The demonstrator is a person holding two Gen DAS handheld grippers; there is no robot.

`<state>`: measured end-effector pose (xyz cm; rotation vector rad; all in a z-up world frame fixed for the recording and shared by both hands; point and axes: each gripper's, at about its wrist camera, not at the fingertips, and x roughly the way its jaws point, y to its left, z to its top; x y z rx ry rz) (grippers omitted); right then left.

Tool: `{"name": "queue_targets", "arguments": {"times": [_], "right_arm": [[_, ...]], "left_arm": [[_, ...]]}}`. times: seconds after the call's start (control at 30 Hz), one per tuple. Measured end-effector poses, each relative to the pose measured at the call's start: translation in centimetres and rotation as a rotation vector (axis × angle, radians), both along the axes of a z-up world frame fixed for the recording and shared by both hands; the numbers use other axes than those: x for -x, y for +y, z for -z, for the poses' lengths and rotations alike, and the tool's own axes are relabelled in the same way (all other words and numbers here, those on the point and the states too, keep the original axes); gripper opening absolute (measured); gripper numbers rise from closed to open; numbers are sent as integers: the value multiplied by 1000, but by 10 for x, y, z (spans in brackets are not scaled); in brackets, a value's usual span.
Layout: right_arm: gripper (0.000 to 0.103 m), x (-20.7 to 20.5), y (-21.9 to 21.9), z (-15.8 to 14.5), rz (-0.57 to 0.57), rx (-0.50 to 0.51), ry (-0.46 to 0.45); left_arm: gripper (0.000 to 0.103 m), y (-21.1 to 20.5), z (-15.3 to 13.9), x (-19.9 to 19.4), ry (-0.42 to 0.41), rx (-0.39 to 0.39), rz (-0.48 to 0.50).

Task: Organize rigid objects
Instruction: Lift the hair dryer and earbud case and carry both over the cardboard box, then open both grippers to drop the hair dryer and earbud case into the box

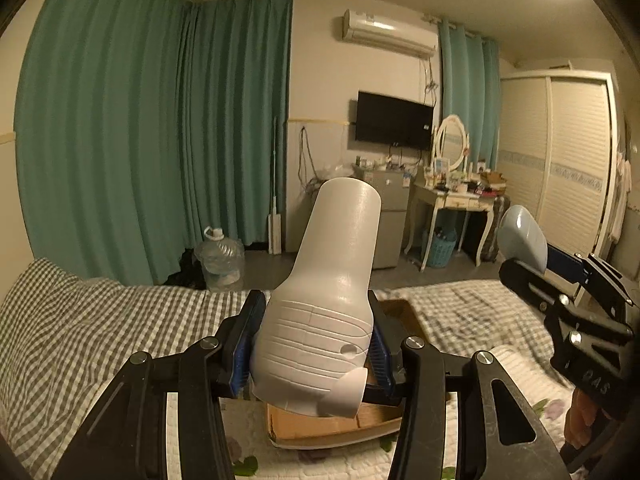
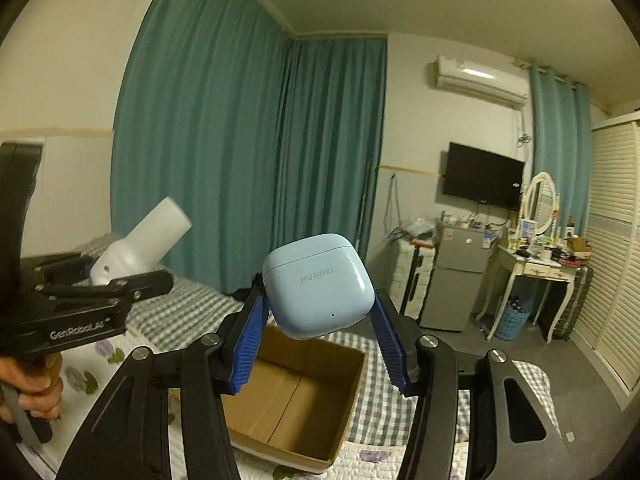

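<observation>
While both tools are hanging raised over the bed (image 2: 168, 292), the step in hand looks like carrying two items toward the cardboard box (image 2: 304, 412). The left tool (image 1: 310, 344) is clamping a white hair-dryer-like plastic body (image 1: 328, 292), nozzle pointing up and away. The right tool (image 2: 318, 320) is pinching a light blue HUAWEI earbuds case (image 2: 318, 284) near its lower sides, lid seam on top. The box is sitting open just below and ahead of both tools, and what shows of its inside looks bare. Next move is probably calling for lowering each item inside the walls before spreading the pads; the smooth case is looking likely to slip.
</observation>
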<state>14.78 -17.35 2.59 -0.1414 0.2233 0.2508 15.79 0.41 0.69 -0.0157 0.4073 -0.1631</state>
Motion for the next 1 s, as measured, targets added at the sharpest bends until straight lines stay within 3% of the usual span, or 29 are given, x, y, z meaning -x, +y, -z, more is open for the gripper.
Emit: {"name": "queue_targets", "arguments": {"times": [0.3,0.5,0.63,0.73,1.0], "right_arm": [[52,-69,14,89,-55,62,195],[52,-106,21,139,-40,71,330],[52,-122,21,163,-15,94,415],[53,-132,18,178,17,113,473],[53,-131,20,184,42,166,463]], "left_arm": [[49,-13,73,-65,166,-24,30],[49,-29,120,-81,265,-73,65],[49,-29,132,-95,313,-56,91],[49,-37,134,-98,299,-118,84],[52,-40,131,-105,314,-107,80]]}}
